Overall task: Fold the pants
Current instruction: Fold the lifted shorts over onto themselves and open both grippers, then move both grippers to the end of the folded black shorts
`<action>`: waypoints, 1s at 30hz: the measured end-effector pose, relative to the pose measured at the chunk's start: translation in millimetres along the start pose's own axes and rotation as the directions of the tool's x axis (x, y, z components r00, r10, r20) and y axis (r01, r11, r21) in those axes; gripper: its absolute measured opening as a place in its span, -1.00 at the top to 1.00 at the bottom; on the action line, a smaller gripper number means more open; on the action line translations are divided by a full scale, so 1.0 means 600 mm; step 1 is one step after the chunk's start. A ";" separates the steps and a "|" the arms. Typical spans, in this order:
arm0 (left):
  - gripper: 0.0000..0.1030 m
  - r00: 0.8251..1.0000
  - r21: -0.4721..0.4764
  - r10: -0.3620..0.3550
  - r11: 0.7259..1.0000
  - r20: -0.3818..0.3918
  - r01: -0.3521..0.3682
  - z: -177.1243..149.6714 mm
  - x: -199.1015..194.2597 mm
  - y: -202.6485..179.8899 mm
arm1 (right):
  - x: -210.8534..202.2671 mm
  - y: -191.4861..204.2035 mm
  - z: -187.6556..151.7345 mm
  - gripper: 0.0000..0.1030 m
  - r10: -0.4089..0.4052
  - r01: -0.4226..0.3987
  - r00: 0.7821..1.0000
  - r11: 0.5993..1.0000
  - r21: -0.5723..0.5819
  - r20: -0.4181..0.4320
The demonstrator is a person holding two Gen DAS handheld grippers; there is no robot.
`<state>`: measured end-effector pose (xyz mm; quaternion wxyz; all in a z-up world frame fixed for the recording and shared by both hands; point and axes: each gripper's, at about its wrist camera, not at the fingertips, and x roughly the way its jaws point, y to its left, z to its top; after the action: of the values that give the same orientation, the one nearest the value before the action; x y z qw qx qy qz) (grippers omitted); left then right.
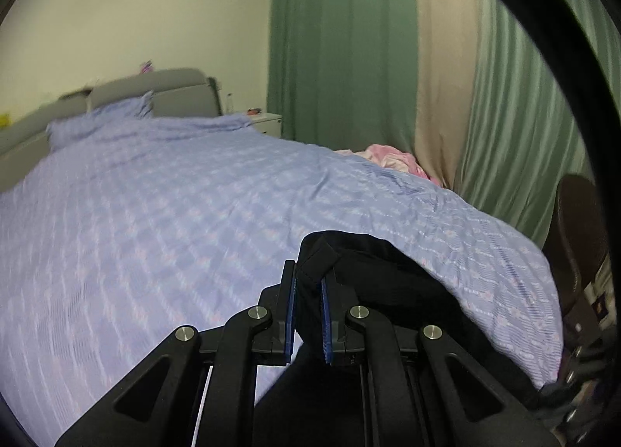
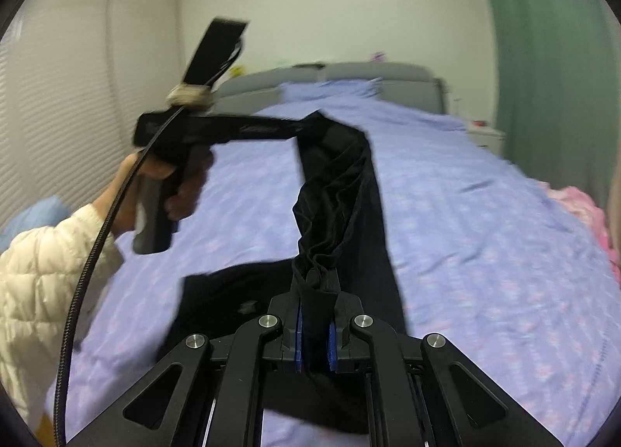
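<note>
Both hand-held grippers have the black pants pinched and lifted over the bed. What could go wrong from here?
1. The right hand-held gripper pinches only a narrow bunched edge of the black pants; it may slip out.
2. The fabric between it and the left hand-held gripper hangs twisted, so creases may get folded in.
3. A trailing part still lies on the purple bedspread and may drag.

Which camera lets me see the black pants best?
The right wrist view: the black pants stretch across the bed between both grippers. The left wrist view shows only a bunched bit by its fingers.
</note>
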<state>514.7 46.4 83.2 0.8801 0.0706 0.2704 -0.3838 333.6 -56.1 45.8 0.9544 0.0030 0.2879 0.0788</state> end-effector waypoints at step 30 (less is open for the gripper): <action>-0.22 0.907 -0.312 0.365 0.855 -0.210 -0.415 -0.323 -0.206 0.011 | 0.013 0.160 -0.172 -0.14 0.240 -0.270 0.955 0.946 -0.178 -0.172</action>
<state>368.5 194.1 -15.5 0.9162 -0.0061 0.3765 -0.1368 269.2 36.0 -39.6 0.9076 -0.0612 0.3457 0.2301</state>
